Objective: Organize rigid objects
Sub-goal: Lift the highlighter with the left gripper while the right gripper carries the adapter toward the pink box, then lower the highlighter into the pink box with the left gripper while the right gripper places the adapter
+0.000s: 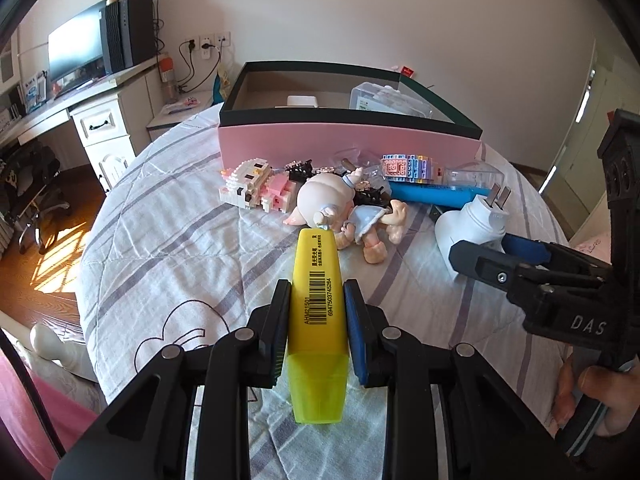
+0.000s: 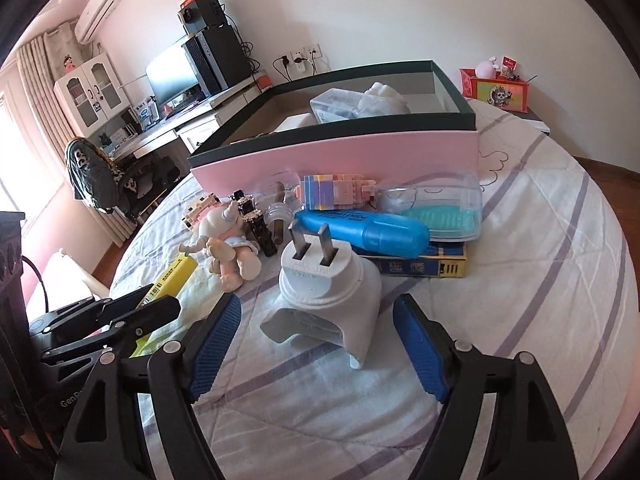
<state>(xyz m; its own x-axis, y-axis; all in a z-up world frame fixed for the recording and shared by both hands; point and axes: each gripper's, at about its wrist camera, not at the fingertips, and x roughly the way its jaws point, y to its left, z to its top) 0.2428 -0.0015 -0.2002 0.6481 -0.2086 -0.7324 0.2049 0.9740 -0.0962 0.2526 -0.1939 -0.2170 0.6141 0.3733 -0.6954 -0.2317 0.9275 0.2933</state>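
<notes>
My left gripper (image 1: 317, 292) is shut on a yellow highlighter (image 1: 318, 320) that lies on the striped bedcover; it also shows in the right wrist view (image 2: 170, 278). My right gripper (image 2: 318, 316) is open, its blue pads (image 2: 216, 344) on either side of a white plug-in device (image 2: 326, 300) with two prongs up; the device shows in the left wrist view (image 1: 470, 220). Behind lies a pile: a doll (image 1: 332, 204), block toys (image 1: 256, 188), a blue highlighter (image 2: 368, 236). A pink box with a dark rim (image 1: 348, 142) stands beyond.
The box holds a clear plastic case (image 1: 388, 100) and a white item (image 1: 302, 102). A clear case with a teal insert (image 2: 436, 204) and a dark book (image 2: 420, 266) lie by the pile. A desk with a monitor (image 1: 76, 56) stands left, past the bed edge.
</notes>
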